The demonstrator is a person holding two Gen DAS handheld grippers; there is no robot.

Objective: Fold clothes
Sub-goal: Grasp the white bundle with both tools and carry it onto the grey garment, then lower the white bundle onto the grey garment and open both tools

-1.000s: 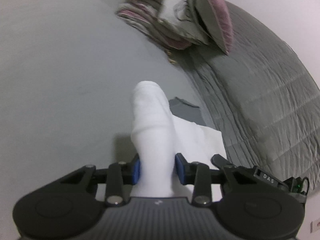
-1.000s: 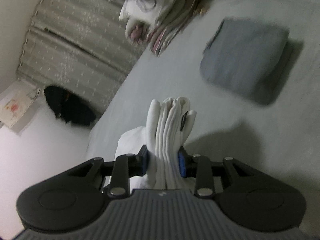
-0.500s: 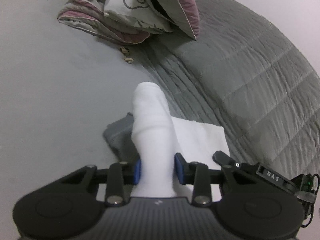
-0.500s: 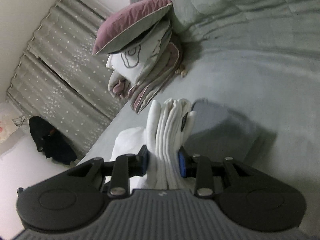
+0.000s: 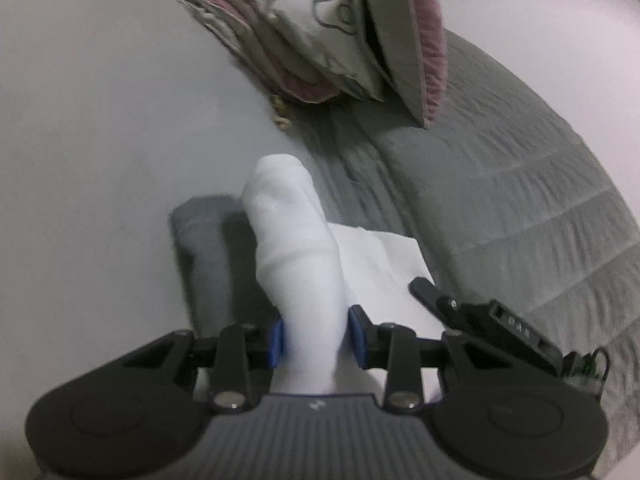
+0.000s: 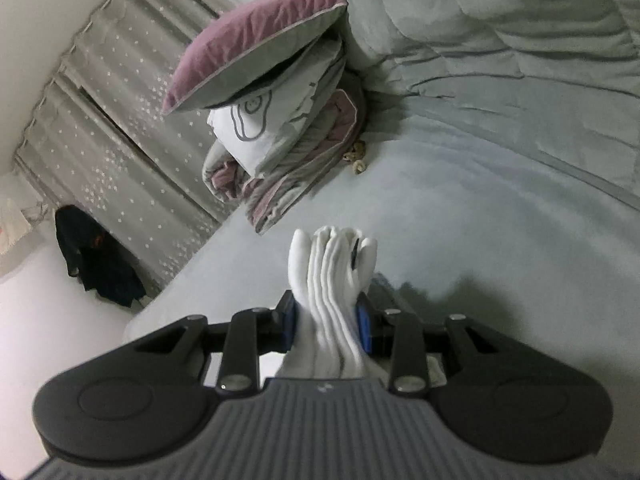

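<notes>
A folded white garment [image 5: 296,248] is held between both grippers above a grey bed sheet [image 5: 100,160]. My left gripper [image 5: 316,340] is shut on one bunched end of it, and its flat folded part [image 5: 380,264] hangs over a folded dark grey garment [image 5: 204,248] lying on the sheet. In the right wrist view my right gripper [image 6: 328,322] is shut on the layered other end of the white garment [image 6: 332,268]. A sliver of the dark grey garment [image 6: 384,290] shows just right of it. The right gripper's black body [image 5: 480,320] shows in the left wrist view.
A stack of pillows and folded bedding [image 5: 332,32] in mauve and grey sits at the head of the bed, also the pillow stack [image 6: 272,112]. A quilted grey duvet [image 5: 520,184] lies on the right. A star-patterned curtain [image 6: 112,140] and dark hanging clothes [image 6: 96,256] stand beyond the bed edge.
Both grippers have carried the white garment over the dark grey folded garment and lower toward it. The grey garment now lies largely under the white one. Both grips are unchanged.
</notes>
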